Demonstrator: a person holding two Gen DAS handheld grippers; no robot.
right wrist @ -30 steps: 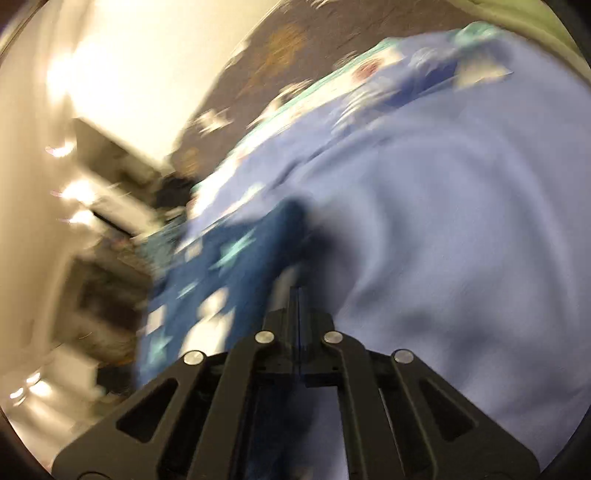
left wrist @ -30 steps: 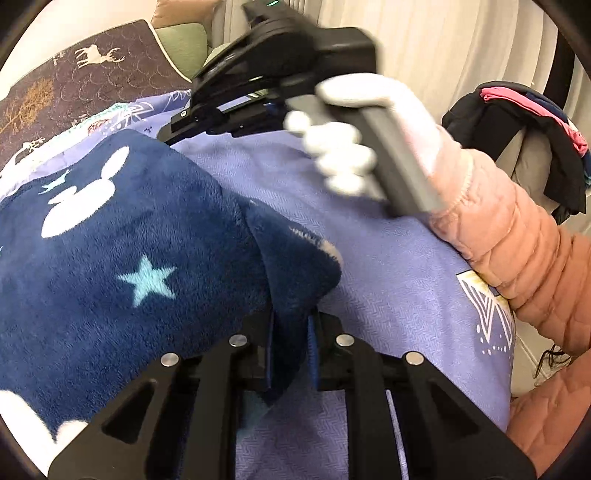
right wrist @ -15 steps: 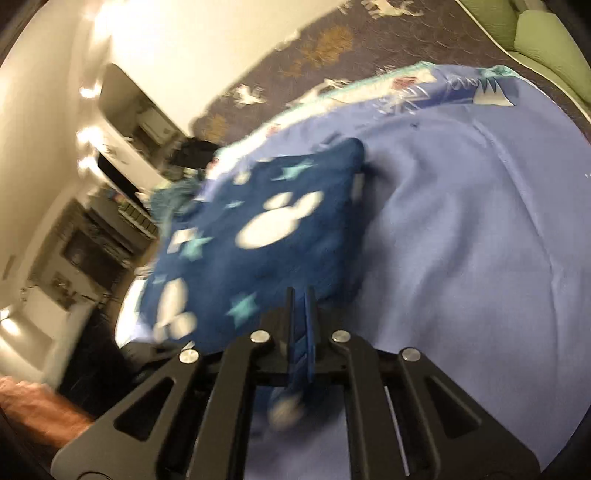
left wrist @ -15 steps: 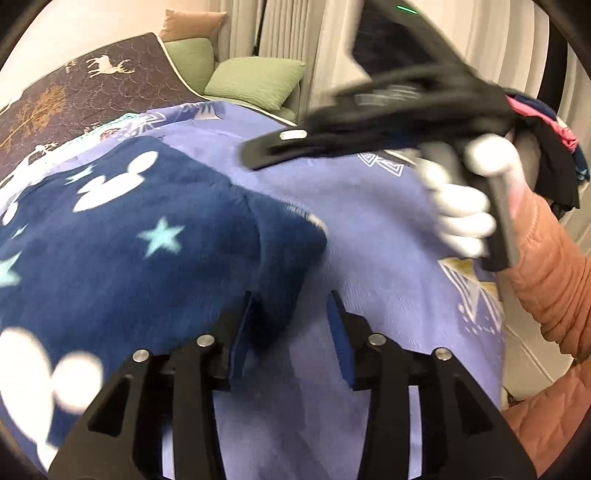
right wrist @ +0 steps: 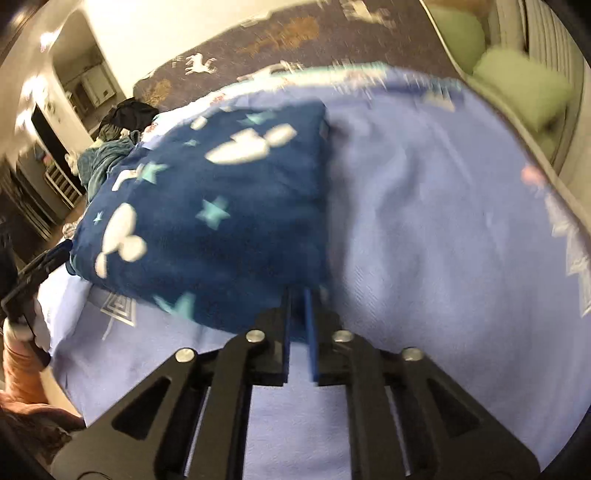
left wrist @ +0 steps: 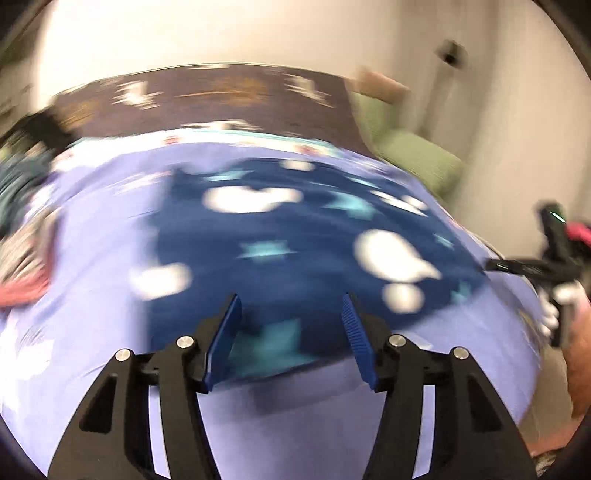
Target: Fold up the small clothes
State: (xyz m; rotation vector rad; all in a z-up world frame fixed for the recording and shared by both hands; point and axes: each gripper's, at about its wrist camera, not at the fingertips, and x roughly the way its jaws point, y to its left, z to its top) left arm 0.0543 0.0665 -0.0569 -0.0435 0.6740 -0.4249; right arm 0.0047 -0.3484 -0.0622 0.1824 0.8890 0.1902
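Note:
A navy fleece garment [left wrist: 295, 229] with white mouse heads and teal stars lies folded on the lilac bedspread [left wrist: 92, 258]. It also shows in the right wrist view [right wrist: 221, 206]. My left gripper [left wrist: 291, 306] is open and empty, its jaws wide apart over the garment's near edge. My right gripper [right wrist: 298, 295] has its jaws nearly together at the garment's near right corner; a thin gap shows between the pads and no cloth is seen inside it. The right gripper also shows at the far right of the left wrist view [left wrist: 495, 264].
Green cushions [right wrist: 517, 88] and a brown deer-print blanket [right wrist: 295, 33] lie at the bed's far side. A heap of dark and teal clothes [right wrist: 110, 147] sits at the left edge, a pink garment [left wrist: 22, 288] beside it. The bed edge runs close on the right.
My left gripper let go of the garment's corner, opened wide and swung back to face the garment's long edge. My right gripper moved down to the garment's near corner.

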